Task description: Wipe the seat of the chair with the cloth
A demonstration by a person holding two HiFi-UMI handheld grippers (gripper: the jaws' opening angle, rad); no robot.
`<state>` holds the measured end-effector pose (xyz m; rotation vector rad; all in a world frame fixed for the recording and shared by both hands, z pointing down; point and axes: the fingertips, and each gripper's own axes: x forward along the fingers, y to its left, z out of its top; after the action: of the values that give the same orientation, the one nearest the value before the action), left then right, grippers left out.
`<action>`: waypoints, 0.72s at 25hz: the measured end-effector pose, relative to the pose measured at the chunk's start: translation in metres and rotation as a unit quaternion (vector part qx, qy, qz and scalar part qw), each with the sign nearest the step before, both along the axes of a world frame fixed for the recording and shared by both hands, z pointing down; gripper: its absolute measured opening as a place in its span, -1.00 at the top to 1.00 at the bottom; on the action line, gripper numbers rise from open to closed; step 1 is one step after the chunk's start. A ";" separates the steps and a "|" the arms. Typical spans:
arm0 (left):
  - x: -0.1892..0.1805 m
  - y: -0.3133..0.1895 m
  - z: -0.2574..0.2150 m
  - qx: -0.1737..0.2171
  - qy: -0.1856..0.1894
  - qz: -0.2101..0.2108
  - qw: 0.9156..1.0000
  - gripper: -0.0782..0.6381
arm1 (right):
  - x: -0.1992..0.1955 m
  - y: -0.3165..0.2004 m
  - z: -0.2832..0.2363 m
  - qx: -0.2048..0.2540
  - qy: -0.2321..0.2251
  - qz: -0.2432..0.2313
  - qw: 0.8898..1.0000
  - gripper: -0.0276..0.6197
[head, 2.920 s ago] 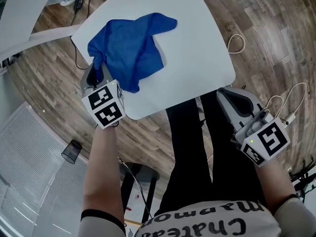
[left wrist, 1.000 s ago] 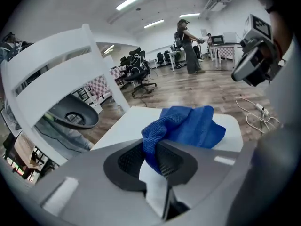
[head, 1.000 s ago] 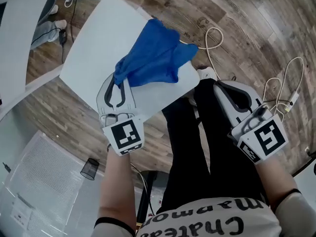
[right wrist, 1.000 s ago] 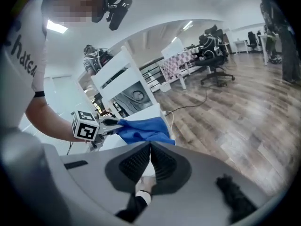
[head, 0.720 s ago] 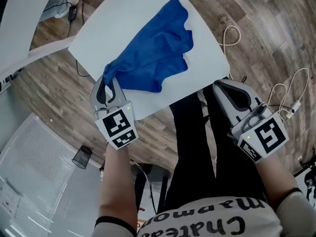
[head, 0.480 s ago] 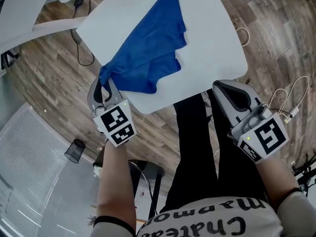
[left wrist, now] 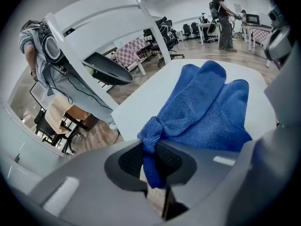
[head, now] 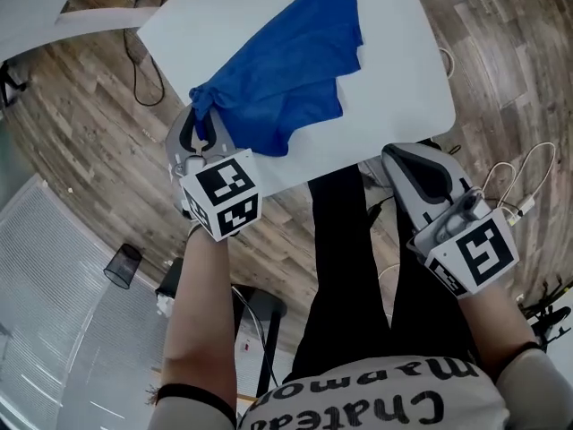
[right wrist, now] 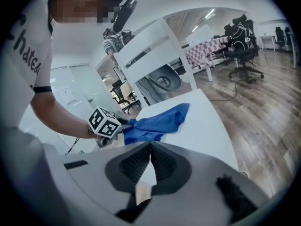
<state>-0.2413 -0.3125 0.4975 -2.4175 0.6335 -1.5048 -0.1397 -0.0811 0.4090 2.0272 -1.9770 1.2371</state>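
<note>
A blue cloth lies spread across the white chair seat. My left gripper is shut on the cloth's near left corner at the seat's left edge. In the left gripper view the bunched corner of the cloth sits pinched between the dark pads, and the rest fans out over the seat. My right gripper is shut with nothing in it, held off the seat's near right corner above the person's legs. The right gripper view shows the cloth and the left gripper's marker cube ahead.
The chair's white backrest rises at the far side. Loose cables lie on the wood floor at the right. A small black bin stands at lower left. Office chairs and tables stand farther off.
Over about three seconds the left gripper has dragged the cloth back and forth over the seat, stretching it long. The right gripper has hardly moved.
</note>
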 end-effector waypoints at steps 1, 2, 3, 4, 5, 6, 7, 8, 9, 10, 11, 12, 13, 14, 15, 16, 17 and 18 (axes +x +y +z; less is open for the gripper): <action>0.005 0.004 0.000 -0.003 0.000 0.002 1.000 0.64 | 0.004 0.006 0.002 -0.002 -0.004 0.006 1.000 0.87; 0.011 0.009 0.001 -0.006 0.003 0.008 1.000 0.64 | 0.008 0.012 0.003 -0.002 -0.006 0.012 1.000 0.87; 0.019 0.014 0.001 -0.008 0.007 0.017 1.000 0.64 | 0.014 0.018 0.003 -0.001 -0.005 0.015 1.000 0.87; 0.028 0.021 0.000 -0.008 0.010 0.027 1.000 0.64 | 0.020 0.024 0.002 0.000 -0.001 0.016 1.000 0.87; 0.037 0.028 0.000 -0.006 0.013 0.037 0.999 0.64 | 0.026 0.032 0.002 -0.001 0.003 0.016 1.000 0.87; 0.046 0.036 0.000 -0.005 0.016 0.045 0.999 0.64 | 0.034 0.041 0.002 -0.004 0.005 0.017 1.000 0.87; 0.056 0.045 0.000 -0.006 0.019 0.051 0.998 0.64 | 0.043 0.052 0.004 -0.008 0.006 0.022 1.000 0.87; 0.067 0.054 0.000 -0.009 0.023 0.054 0.998 0.64 | 0.053 0.062 0.005 -0.013 0.007 0.030 0.999 0.87; 0.079 0.062 0.000 -0.012 0.026 0.056 0.998 0.65 | 0.063 0.073 0.005 -0.017 0.009 0.038 0.999 0.87; 0.090 0.070 0.000 -0.017 0.030 0.056 0.998 0.65 | 0.073 0.083 0.005 -0.020 0.011 0.046 0.999 0.87; 0.101 0.078 0.000 -0.024 0.034 0.054 0.998 0.65 | 0.081 0.092 0.004 -0.022 0.013 0.052 0.998 0.87; 0.111 0.084 -0.001 -0.033 0.038 0.051 0.997 0.65 | 0.089 0.100 0.004 -0.024 0.015 0.056 0.998 0.87; 0.121 0.088 -0.003 -0.041 0.043 0.047 0.997 0.65 | 0.095 0.107 0.003 -0.024 0.016 0.058 0.998 0.87; 0.131 0.093 -0.004 -0.046 0.047 0.044 0.997 0.65 | 0.101 0.113 0.003 -0.024 0.017 0.060 0.998 0.87; 0.141 0.097 -0.005 -0.048 0.051 0.042 0.997 0.65 | 0.108 0.119 0.002 -0.024 0.017 0.062 0.998 0.87; 0.150 0.101 -0.006 -0.048 0.054 0.043 0.996 0.65 | 0.115 0.126 0.003 -0.024 0.017 0.066 0.997 0.87; 0.159 0.106 -0.006 -0.048 0.058 0.044 0.996 0.66 | 0.121 0.131 0.004 -0.025 0.016 0.070 0.997 0.87; 0.168 0.111 -0.006 -0.049 0.061 0.046 0.996 0.66 | 0.127 0.137 0.005 -0.025 0.014 0.075 0.997 0.87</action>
<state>-0.0731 -0.2015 0.4915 -2.5912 0.4747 -1.3919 -0.0129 0.0558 0.4138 2.1895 -1.7923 1.2630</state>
